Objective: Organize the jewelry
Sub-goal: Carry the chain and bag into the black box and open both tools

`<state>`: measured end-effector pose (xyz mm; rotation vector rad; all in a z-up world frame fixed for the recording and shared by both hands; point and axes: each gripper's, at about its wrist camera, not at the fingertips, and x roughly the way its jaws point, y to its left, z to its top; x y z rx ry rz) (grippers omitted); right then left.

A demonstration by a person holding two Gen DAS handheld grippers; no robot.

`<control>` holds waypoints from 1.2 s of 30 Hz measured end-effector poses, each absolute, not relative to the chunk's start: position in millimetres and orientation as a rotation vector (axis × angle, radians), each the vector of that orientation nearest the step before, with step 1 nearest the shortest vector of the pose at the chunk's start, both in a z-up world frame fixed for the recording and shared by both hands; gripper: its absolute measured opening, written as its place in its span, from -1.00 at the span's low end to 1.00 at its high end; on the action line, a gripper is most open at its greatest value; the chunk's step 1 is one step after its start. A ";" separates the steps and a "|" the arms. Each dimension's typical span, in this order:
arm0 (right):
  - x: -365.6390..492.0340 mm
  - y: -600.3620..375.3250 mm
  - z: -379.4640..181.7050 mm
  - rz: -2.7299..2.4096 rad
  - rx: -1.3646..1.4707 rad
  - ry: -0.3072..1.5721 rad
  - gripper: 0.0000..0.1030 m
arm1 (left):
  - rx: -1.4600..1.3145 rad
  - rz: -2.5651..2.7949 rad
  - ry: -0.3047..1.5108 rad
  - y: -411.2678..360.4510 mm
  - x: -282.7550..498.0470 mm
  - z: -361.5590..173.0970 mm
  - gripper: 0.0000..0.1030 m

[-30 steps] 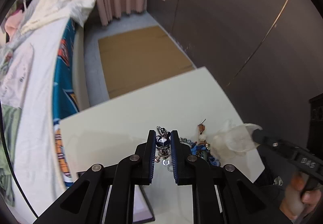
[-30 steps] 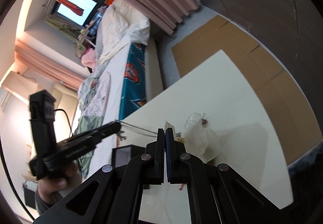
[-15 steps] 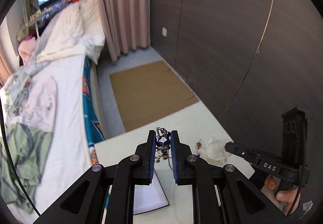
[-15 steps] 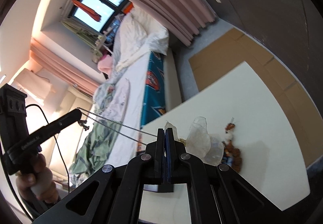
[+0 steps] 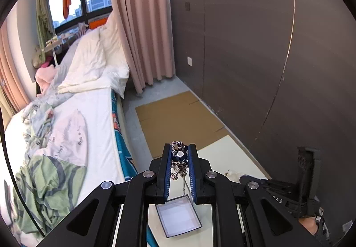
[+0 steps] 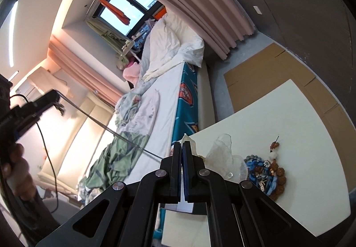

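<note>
My left gripper (image 5: 179,155) is shut on a silver and blue pendant (image 5: 179,156) and holds it high above the cream table (image 5: 231,153). Its silver chain (image 6: 106,129) runs taut from the left gripper (image 6: 52,96) down to the clear plastic bag (image 6: 222,153). My right gripper (image 6: 182,146) is shut on the edge of that bag, low over the table (image 6: 289,124). A heap of blue and brown beaded jewelry (image 6: 267,173) lies on the table right of the bag. An open box with a white lining (image 5: 180,217) lies below my left gripper.
A bed (image 5: 73,126) with rumpled bedding stands along the table's left side. Flattened cardboard (image 5: 178,120) lies on the floor beyond the table. A dark wall panel (image 5: 267,57) runs along the right. Pink curtains (image 5: 138,24) hang at the back.
My left gripper has risen high with the pendant, drawing the chain out of the bag until taut. My right gripper has kept its hold on the bag and tilted upward.
</note>
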<state>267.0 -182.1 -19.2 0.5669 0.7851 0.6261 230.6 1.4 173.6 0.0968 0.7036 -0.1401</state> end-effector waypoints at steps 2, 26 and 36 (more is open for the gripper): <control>265.6 -179.3 -18.1 0.630 0.559 0.779 -0.94 | 0.100 -0.136 0.688 2.7 226.9 180.7 -0.72; 260.3 -143.3 -23.1 0.717 0.461 0.808 -0.94 | 0.066 -0.164 0.830 25.3 238.9 97.9 -0.72; 263.3 -128.4 -26.9 0.710 0.439 0.828 -0.94 | 0.045 -0.206 0.955 28.9 253.2 29.8 -0.72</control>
